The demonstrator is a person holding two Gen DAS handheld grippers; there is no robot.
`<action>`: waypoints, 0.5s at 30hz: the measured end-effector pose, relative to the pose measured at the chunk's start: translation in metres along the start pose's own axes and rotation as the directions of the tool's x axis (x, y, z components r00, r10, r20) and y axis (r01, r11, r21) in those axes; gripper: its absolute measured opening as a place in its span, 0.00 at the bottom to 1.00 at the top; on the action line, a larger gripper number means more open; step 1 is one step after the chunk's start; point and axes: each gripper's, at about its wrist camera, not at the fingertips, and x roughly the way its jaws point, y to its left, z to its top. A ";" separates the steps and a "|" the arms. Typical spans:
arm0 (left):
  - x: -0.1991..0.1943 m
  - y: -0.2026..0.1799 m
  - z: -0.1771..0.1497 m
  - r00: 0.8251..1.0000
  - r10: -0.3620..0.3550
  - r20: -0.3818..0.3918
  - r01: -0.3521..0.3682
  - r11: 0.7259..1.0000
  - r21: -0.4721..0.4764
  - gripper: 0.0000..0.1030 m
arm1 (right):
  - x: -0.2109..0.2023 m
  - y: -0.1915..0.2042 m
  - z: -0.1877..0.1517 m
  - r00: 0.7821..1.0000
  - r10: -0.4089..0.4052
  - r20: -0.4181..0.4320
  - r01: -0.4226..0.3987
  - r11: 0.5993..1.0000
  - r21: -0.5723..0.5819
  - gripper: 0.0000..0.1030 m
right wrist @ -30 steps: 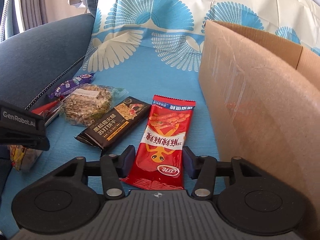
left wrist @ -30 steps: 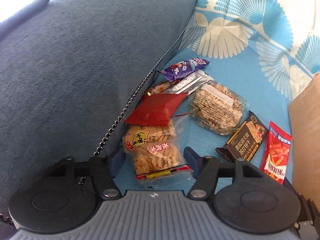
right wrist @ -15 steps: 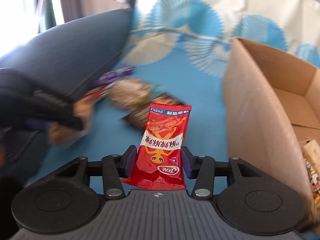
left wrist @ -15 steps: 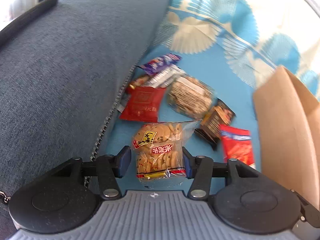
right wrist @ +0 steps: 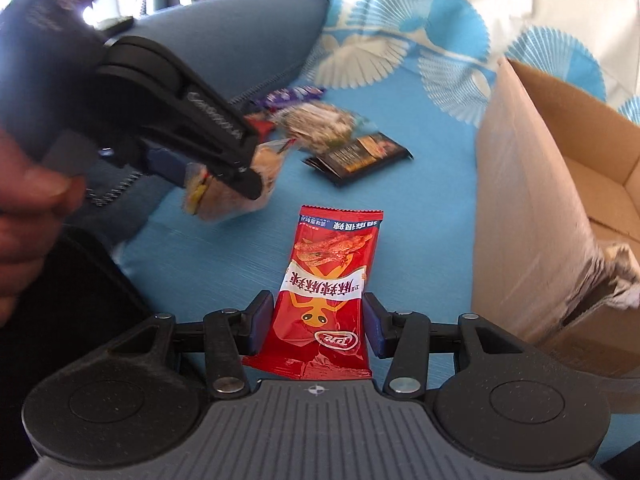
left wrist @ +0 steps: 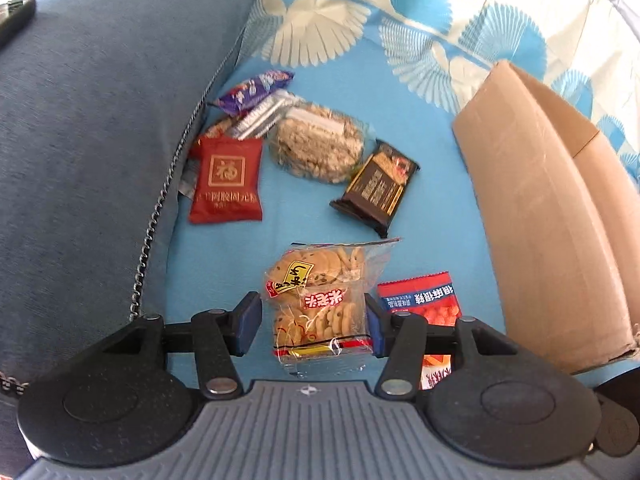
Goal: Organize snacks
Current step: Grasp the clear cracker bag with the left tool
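My left gripper (left wrist: pixel 313 320) is shut on a clear bag of rice crackers (left wrist: pixel 318 300) and holds it above the blue cover. My right gripper (right wrist: pixel 316 326) is shut on a long red snack packet (right wrist: pixel 326 292), lifted off the cover; that packet shows at lower right in the left wrist view (left wrist: pixel 424 300). The left gripper with the cracker bag (right wrist: pixel 236 184) shows at upper left in the right wrist view. On the cover lie a red square packet (left wrist: pixel 226 180), a round oat cake bag (left wrist: pixel 316 146), a black bar (left wrist: pixel 376 188) and a purple wrapper (left wrist: pixel 256 90).
An open cardboard box (left wrist: pixel 552 208) stands at the right, and its inside shows in the right wrist view (right wrist: pixel 592 184). A blue-grey sofa cushion (left wrist: pixel 100 120) with a zipper rises on the left. The patterned blue and white cover (left wrist: pixel 400 92) runs to the back.
Both grippers have lifted with their packets. The left one has risen and moved right, toward the box. The right one has pulled back and up, so the box opening shows.
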 end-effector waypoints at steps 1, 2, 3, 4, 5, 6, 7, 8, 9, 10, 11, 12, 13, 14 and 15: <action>0.002 -0.001 0.000 1.000 0.002 -0.014 -0.002 1.000 0.003 0.57 | 0.003 -0.002 -0.001 1.000 0.008 -0.015 -0.008 1.000 0.005 0.50; 0.004 -0.002 0.000 1.000 -0.004 -0.028 0.004 1.000 0.007 0.59 | 0.005 -0.003 -0.002 1.000 0.008 -0.024 -0.008 1.000 0.011 0.52; 0.007 -0.002 0.000 0.999 -0.015 -0.039 0.016 1.000 0.008 0.60 | 0.005 -0.003 -0.003 1.000 0.001 -0.022 -0.001 1.000 0.015 0.51; 0.009 -0.002 0.000 0.998 -0.026 -0.049 0.027 1.000 0.004 0.63 | 0.006 -0.003 -0.003 1.000 -0.001 -0.021 0.001 1.000 0.015 0.53; 0.011 0.000 0.001 0.998 -0.033 -0.057 0.032 0.999 -0.006 0.64 | 0.006 -0.003 -0.003 1.000 0.002 -0.019 -0.002 1.000 0.015 0.54; 0.013 0.002 0.001 0.997 -0.035 -0.063 0.034 0.999 -0.022 0.67 | 0.006 -0.003 -0.004 1.000 0.007 -0.014 -0.006 1.000 0.015 0.55; 0.014 0.004 0.002 0.997 -0.040 -0.068 0.037 0.999 -0.038 0.69 | 0.006 -0.003 -0.004 1.000 0.008 -0.009 -0.008 1.000 0.016 0.57; 0.016 0.005 0.002 0.996 -0.046 -0.073 0.043 0.998 -0.053 0.69 | 0.007 -0.002 -0.004 1.000 0.009 -0.005 -0.009 1.000 0.018 0.60; 0.017 0.006 0.002 0.996 -0.052 -0.079 0.047 0.997 -0.062 0.70 | 0.009 -0.005 -0.003 1.000 0.012 -0.001 -0.012 1.000 0.022 0.61; 0.019 0.006 0.002 0.995 -0.054 -0.087 0.048 0.997 -0.066 0.71 | 0.010 -0.007 -0.003 1.000 0.016 0.002 -0.016 0.999 0.029 0.62; 0.020 0.006 0.002 0.994 -0.053 -0.095 0.047 0.997 -0.067 0.71 | 0.010 -0.008 -0.002 1.000 0.018 0.005 -0.019 0.999 0.035 0.62; 0.021 0.006 0.003 0.993 -0.053 -0.106 0.046 0.997 -0.067 0.71 | 0.011 -0.009 -0.001 1.000 0.019 0.008 -0.019 0.999 0.040 0.63; 0.023 0.006 0.003 0.992 -0.052 -0.114 0.045 0.997 -0.067 0.72 | 0.012 -0.010 0.000 1.000 0.019 0.011 -0.019 0.999 0.045 0.65; 0.025 0.006 0.004 0.991 -0.050 -0.121 0.043 0.997 -0.067 0.73 | 0.013 -0.011 0.001 1.000 0.018 0.014 -0.018 0.999 0.048 0.66; 0.026 0.005 0.004 0.991 -0.049 -0.126 0.041 0.997 -0.066 0.74 | 0.015 -0.011 0.003 1.000 0.016 0.016 -0.017 0.999 0.051 0.67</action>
